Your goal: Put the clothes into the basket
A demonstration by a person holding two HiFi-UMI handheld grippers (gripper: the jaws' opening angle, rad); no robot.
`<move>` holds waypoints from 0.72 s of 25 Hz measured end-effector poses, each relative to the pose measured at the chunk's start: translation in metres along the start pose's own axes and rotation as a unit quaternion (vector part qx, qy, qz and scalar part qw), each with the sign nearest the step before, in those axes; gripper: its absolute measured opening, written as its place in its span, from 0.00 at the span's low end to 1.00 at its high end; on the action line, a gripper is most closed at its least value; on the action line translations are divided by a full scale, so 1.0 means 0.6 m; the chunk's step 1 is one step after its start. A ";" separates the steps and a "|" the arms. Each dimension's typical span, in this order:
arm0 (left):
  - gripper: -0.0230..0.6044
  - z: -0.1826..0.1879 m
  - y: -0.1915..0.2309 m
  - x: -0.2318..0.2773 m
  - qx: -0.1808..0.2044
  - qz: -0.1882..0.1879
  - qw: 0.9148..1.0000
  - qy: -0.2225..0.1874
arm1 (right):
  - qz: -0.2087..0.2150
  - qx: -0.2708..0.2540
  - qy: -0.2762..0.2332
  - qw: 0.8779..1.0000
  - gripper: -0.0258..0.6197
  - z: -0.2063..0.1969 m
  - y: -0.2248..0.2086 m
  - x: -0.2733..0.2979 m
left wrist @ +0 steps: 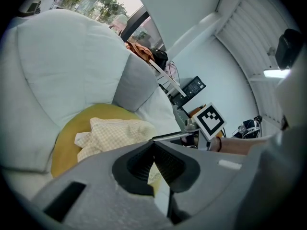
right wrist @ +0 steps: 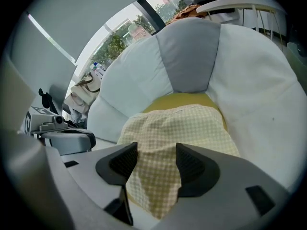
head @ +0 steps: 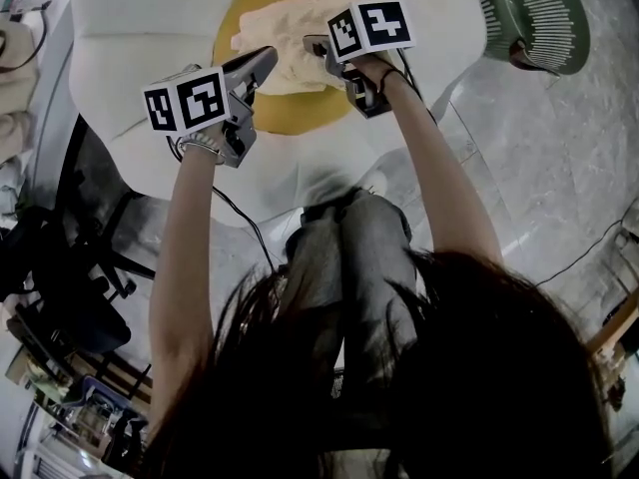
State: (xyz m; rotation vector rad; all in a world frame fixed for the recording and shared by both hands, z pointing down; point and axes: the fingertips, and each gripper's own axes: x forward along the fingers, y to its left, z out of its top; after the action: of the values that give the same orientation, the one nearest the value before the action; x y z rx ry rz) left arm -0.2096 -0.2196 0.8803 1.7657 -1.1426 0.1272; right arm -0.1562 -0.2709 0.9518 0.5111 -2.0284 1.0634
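1. Person's long dark hair and grey-trousered knees (head: 349, 252) fill the bottom of the head view, both bare forearms reaching forward
2. Left gripper (head: 268, 58), grey with a square-marker cube, jaws together at the tips with nothing between them; in the left gripper view (left wrist: 153, 142) the cloth only shows beyond them
3. Right gripper (head: 312, 46), jaws wide apart; in the right gripper view (right wrist: 156, 159) the cloth shows through the gap and the pads are not pressing on it
4. Both gripper tips sit close together at the near edge of the cloth; can't tell if either touches it
5. Pale yellow checked cloth (head: 285, 28), crumpled, lies on the round mustard-yellow cushion (head: 290, 113), not in the basket
6. Cushion rests in the seat of the big white padded round chair (head: 130, 58), grey panel (right wrist: 187, 56) in its backrest
7. Green slatted plastic basket (head: 539, 13) stands on the grey floor to the right of the chair, apart from the cloth
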 end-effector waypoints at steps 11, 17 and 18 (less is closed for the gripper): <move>0.05 -0.012 0.038 0.036 -0.008 0.000 1.000 -0.007 | -0.001 -0.027 0.037 0.999 0.37 -0.015 -0.021 0.056; 0.05 -0.011 0.057 0.052 -0.012 0.000 1.000 -0.014 | -0.014 -0.050 0.075 0.996 0.37 -0.021 -0.028 0.081; 0.05 -0.012 0.060 0.053 -0.014 0.000 1.000 -0.015 | -0.018 -0.056 0.077 0.995 0.37 -0.021 -0.028 0.084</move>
State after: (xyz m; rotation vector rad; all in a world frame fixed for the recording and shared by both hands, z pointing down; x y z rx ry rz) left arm -0.2155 -0.2368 0.9254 1.7489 -1.1604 0.0843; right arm -0.1707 -0.2699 1.0045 0.3943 -1.9242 0.9320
